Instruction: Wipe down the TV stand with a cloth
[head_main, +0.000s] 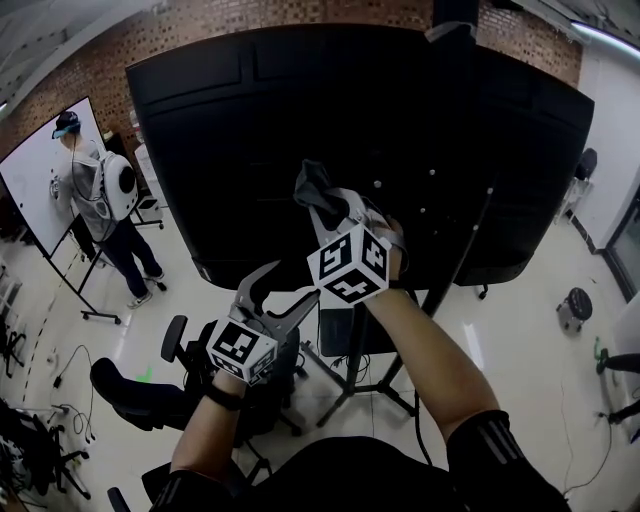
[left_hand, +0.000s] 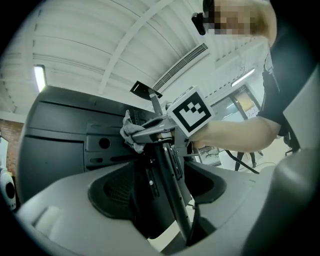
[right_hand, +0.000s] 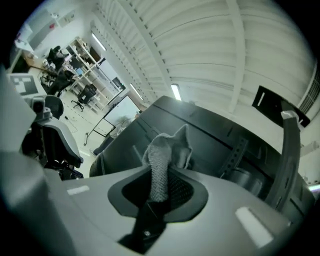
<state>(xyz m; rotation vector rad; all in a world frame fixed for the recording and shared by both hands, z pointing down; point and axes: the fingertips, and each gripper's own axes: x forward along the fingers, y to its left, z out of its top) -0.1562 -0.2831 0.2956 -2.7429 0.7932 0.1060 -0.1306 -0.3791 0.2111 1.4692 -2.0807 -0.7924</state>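
cloth (head_main: 314, 188) in right tongs (head_main: 336, 207) by black tv back (head_main: 220, 150), left tongs (head_main: 278, 290) spread, brick wall (head_main: 300, 12) beyond

No legible text, brand, number or sign appears in any view. The marker cube of the left gripper (head_main: 240, 348) and that of the right gripper (head_main: 348, 265) bear only black-and-white square patterns. Any writing on the whiteboard (head_main: 35, 185) is too small to read.

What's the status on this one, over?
Left gripper open, empty. Right gripper shut on cloth, raised at TV's back. Stand pole below; nothing in the way.
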